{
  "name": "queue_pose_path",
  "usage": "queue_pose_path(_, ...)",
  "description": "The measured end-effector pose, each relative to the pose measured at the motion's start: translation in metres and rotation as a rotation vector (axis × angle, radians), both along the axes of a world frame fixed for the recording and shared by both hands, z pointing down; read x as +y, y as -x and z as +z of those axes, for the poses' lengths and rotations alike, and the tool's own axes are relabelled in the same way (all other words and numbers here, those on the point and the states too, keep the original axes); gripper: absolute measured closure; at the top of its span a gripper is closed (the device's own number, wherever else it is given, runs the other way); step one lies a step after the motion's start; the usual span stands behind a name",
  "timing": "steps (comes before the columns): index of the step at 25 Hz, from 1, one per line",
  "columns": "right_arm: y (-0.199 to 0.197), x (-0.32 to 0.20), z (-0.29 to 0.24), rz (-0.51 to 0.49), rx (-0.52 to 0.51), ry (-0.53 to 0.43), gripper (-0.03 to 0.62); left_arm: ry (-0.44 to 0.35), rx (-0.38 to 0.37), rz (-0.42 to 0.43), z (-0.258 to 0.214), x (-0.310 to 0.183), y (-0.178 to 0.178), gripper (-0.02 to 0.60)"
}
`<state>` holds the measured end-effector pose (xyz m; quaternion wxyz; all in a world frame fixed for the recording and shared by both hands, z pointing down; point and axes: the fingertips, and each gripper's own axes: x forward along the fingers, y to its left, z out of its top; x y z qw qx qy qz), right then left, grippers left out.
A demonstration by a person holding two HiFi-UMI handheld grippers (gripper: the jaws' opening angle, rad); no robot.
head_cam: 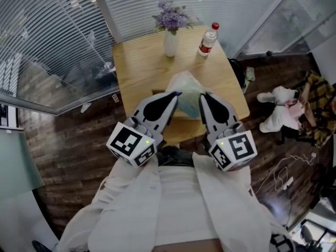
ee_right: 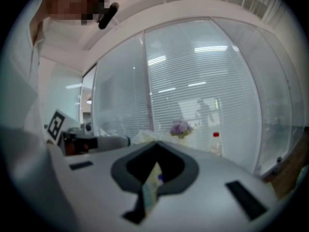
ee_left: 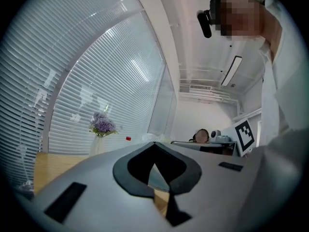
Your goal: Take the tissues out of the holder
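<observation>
Head view: the tissue pack (head_cam: 188, 88) is lying at the near part of the wooden bench (head_cam: 137, 62), flanked by both claws. The left claw (head_cam: 176, 94) and right claw (head_cam: 202, 96) are each touching it, with jaws drawn almost together, leaving a thin slit. A flower vase (head_cam: 170, 42) and bottle (head_cam: 208, 40) are standing behind.

Cream jacket sleeves (head_cam: 118, 206); grey left gripper (head_cam: 176, 95) and right gripper (head_cam: 203, 96) bear black-patterned white marker cubes (head_cam: 131, 143).
</observation>
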<state>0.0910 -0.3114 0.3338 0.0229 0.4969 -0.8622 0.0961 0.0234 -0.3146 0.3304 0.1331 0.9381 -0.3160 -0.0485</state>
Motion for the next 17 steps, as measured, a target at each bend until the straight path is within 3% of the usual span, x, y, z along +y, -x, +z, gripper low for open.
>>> queue_pose_path(17, -0.0056, 0.0013, 0.0081, 0.007, 0.011, 0.017, 0.582, 0.017, 0.001, 0.025, 0.0066, 0.0027, -0.0078, 0.575)
